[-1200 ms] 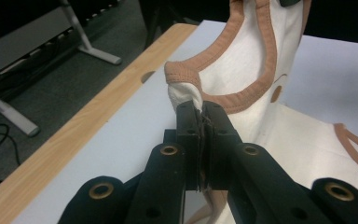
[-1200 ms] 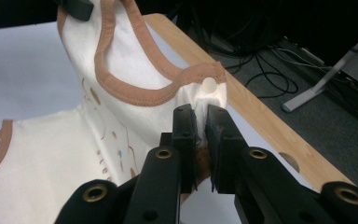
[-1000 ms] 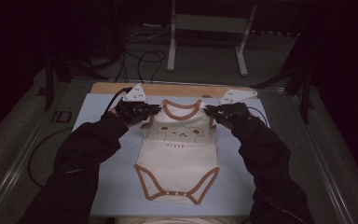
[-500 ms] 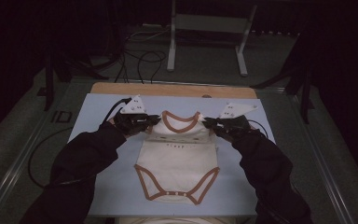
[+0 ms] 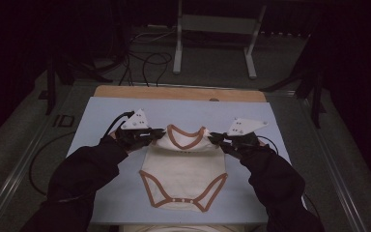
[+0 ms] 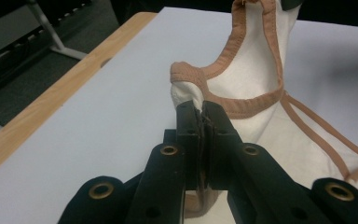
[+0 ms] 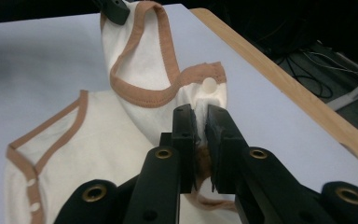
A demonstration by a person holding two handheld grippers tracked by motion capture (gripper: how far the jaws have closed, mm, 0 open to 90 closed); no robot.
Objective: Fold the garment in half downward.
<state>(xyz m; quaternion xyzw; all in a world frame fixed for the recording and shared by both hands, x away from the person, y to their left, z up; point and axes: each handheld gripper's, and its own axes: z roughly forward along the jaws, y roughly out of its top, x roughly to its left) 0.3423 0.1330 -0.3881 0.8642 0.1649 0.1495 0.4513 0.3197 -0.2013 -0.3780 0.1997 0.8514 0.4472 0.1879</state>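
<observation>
Left gripper view shows the left tongs (image 6: pixel 204 112) pinching one shoulder of the cream bodysuit (image 6: pixel 256 70); the right tongs (image 7: pixel 200 116) pinch the other beside a snap button (image 7: pixel 209 84). High view shows its snapped crotch resting lower centre on the pale surface (image 5: pixel 270 111).

The left gripper (image 6: pixel 203 112) has its two black jaws pressed together on a shoulder fold of the white cotton baby bodysuit with tan-brown trim (image 6: pixel 251 74). Beyond the jaws the neckline rises, held up at its far end. Under the garment lies a pale blue table mat (image 6: pixel 112 107), with a light wooden table edge (image 6: pixel 51 100) off to the jaws' left.
</observation>
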